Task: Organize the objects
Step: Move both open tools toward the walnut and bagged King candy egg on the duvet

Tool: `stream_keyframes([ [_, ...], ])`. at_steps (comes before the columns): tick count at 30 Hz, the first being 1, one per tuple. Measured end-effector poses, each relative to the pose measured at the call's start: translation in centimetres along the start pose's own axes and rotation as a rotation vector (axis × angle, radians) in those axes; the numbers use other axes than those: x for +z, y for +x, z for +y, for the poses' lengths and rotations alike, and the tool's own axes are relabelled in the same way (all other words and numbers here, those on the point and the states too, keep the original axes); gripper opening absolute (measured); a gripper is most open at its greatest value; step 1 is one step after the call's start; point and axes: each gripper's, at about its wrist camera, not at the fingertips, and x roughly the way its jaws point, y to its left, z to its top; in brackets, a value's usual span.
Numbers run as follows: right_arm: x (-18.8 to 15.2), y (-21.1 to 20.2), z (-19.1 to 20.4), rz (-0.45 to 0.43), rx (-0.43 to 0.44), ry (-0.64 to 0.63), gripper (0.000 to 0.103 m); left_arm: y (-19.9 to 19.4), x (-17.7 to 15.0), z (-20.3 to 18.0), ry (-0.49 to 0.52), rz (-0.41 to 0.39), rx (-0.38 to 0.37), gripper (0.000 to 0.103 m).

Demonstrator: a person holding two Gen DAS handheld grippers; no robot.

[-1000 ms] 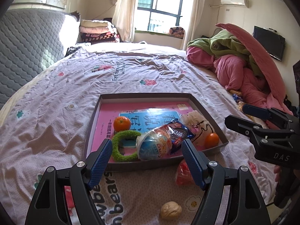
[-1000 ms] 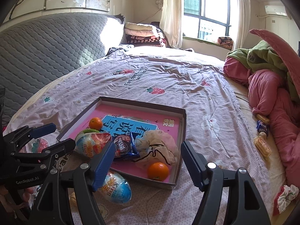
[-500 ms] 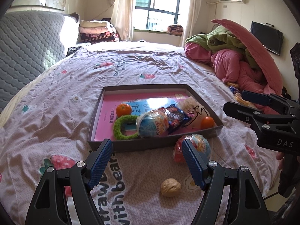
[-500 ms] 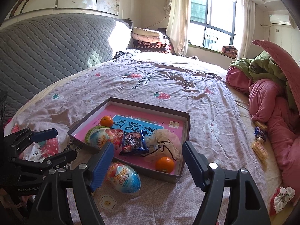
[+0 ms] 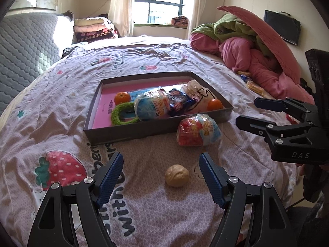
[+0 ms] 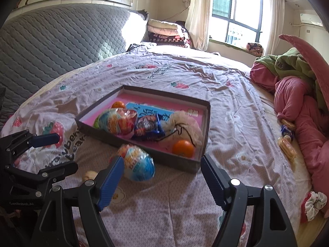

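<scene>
Both tools hang spread over the bed (image 5: 144, 205), gripping nothing. The left tool (image 5: 161, 177) frames a walnut (image 5: 177, 175) on the sheet; the right tool (image 6: 162, 177) (just been widening) hovers by a wrapped toy egg (image 6: 138, 165) just outside the tray (image 6: 141, 155).

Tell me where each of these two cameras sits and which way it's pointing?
Left wrist view: on the left gripper, angled down over the bed at a walnut; its open blue fingers show, the right gripper at the side.
Right wrist view: on the right gripper, facing the tray; the left gripper shows.
Shared: tray, wrapped egg toy, walnut.
</scene>
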Motion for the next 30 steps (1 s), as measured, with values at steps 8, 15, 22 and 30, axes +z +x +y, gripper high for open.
stream_keyframes([
  [8,-1.9,0.9,0.2,0.047,0.021,-0.025,0.076,1.0,-1.5,0.0,0.031,0.05,-0.022,0.077],
  [15,-2.9,1.5,0.4,0.075,0.02,-0.051,0.076,2.2,-2.9,-0.3,0.06,0.102,-0.044,0.077],
  [22,-2.8,1.9,0.3,0.082,0.045,-0.038,0.076,3.2,-3.0,-0.6,0.054,0.13,-0.063,0.077],
  [30,-2.7,2.6,0.8,0.092,0.055,-0.052,0.077,4.2,-3.2,-0.7,0.05,0.158,-0.071,0.077],
])
